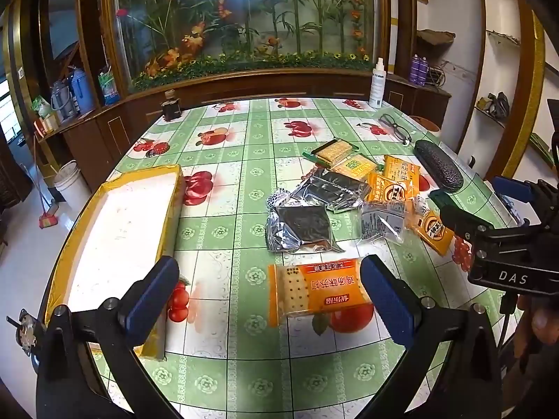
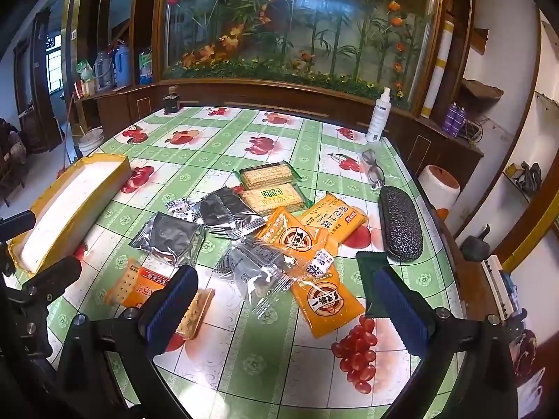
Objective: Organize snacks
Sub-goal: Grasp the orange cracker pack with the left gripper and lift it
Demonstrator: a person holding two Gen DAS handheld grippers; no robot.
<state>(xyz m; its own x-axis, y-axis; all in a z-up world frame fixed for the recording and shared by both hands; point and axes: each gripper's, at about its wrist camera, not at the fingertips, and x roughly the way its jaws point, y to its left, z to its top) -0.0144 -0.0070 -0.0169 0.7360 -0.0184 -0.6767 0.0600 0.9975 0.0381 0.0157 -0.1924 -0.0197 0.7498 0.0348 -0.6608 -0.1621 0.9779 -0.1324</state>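
Observation:
My left gripper [image 1: 270, 296] stands open above an orange cracker packet [image 1: 314, 289], which lies flat on the table between the fingers, untouched. A loose pile lies beyond it: silver packets [image 1: 300, 227], a clear packet [image 1: 380, 220], orange packets [image 1: 391, 181] and green cracker packets [image 1: 353, 166]. My right gripper [image 2: 284, 302] is open too, hovering over the near side of the pile, above the clear packet [image 2: 251, 269] and an orange packet [image 2: 325, 300]. A dark green packet [image 2: 370, 279] is partly hidden behind its right finger. The white box [image 1: 122, 216] with a yellow taped rim sits at the left.
A dark patterned glasses case [image 2: 400, 227] and glasses [image 2: 372, 167] lie right of the pile. A white spray bottle [image 2: 377, 118] and a small dark bottle [image 2: 171, 101] stand at the table's far edge. The table [image 2: 223, 139] has a green checked fruit-print cloth. A wooden cabinet runs behind.

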